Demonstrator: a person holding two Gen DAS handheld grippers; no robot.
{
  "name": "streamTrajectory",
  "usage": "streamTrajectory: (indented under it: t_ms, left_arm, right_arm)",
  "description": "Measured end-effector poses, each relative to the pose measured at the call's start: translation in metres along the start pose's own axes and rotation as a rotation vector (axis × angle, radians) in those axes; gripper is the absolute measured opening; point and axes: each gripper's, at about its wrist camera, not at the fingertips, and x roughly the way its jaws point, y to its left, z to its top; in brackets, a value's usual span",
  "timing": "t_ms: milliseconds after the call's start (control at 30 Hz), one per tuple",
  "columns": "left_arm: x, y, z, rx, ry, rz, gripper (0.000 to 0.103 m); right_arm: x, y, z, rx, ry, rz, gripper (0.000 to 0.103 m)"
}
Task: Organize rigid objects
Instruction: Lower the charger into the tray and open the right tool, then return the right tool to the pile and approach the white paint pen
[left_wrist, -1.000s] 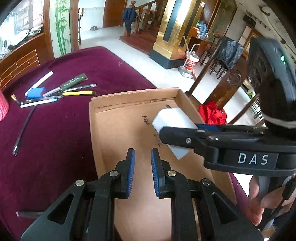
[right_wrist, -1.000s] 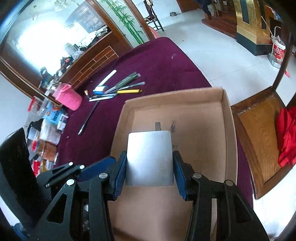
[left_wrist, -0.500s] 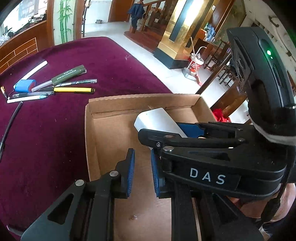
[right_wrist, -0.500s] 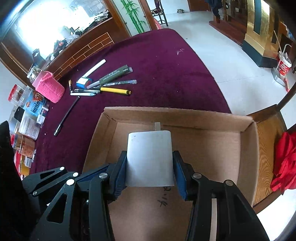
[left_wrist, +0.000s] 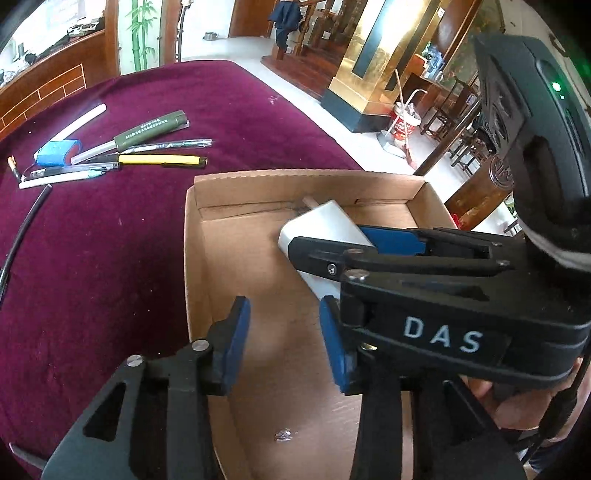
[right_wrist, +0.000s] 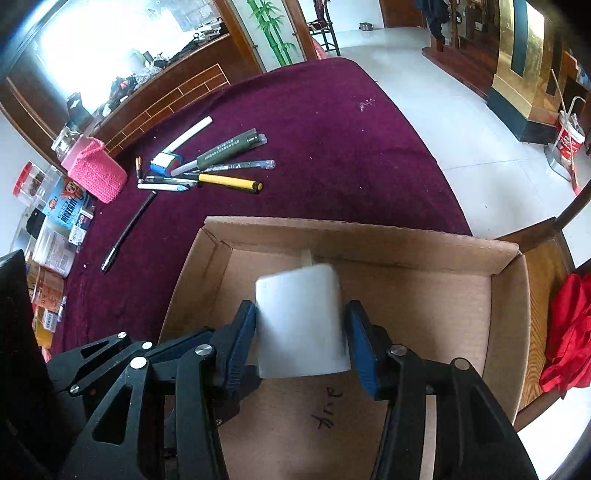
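Note:
A white rectangular block (right_wrist: 299, 321) with a small prong at its far end hangs inside the open cardboard box (right_wrist: 369, 230). It sits between the blue pads of my right gripper (right_wrist: 301, 314), whose jaws are opening. A gap shows at the right pad, and the block is blurred. In the left wrist view the same block (left_wrist: 325, 225) tilts down toward the box (left_wrist: 295, 177) floor, with the right gripper (left_wrist: 328, 240) around it. My left gripper (left_wrist: 283, 306) hovers over the box's near left part. Its jaws are opening with nothing between them.
Several pens and markers (right_wrist: 221, 166) lie on the purple cloth beyond the box, beside a blue pack (left_wrist: 57, 151) and a black cable (left_wrist: 22, 236). A pink knitted holder (right_wrist: 96, 173) and packets (right_wrist: 62, 214) sit far left. A wooden chair with red cloth (right_wrist: 569, 332) stands right of the box.
My left jaws have spread from nearly shut to well apart. The right jaws have widened a little and the white block has gone blurred between them. Both grippers sank closer to the box.

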Motion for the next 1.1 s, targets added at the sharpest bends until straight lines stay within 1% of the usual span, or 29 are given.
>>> streamTrajectory:
  t_ms: [133, 267, 567, 767, 900, 1000, 1100]
  left_arm:
    - [0.002, -0.005, 0.000, 0.025, 0.009, 0.013, 0.048]
    - [-0.002, -0.008, -0.001, 0.026, 0.011, -0.001, 0.055]
    - [-0.024, -0.011, -0.013, 0.021, 0.001, -0.033, 0.055]
    - [-0.053, -0.008, -0.028, -0.014, -0.022, -0.093, 0.055]
    - [-0.078, -0.004, -0.045, -0.016, -0.046, -0.093, 0.055]
    - [-0.103, 0.007, -0.072, -0.040, -0.062, -0.118, 0.055]
    - [-0.123, 0.018, -0.096, -0.054, -0.066, -0.118, 0.055]
  right_arm:
    - [-0.007, 0.003, 0.002, -0.011, -0.019, -0.001, 0.047]
    - [-0.016, 0.002, 0.000, 0.005, -0.034, 0.015, 0.047]
    - [-0.047, -0.010, -0.011, 0.111, -0.079, 0.085, 0.047]
    - [-0.065, -0.004, -0.029, 0.168, -0.105, 0.126, 0.047]
    - [-0.079, 0.014, -0.047, 0.161, -0.120, 0.155, 0.047]
    - [-0.089, 0.031, -0.066, 0.148, -0.118, 0.176, 0.047]
    - [-0.096, 0.052, -0.090, 0.118, -0.102, 0.185, 0.047]
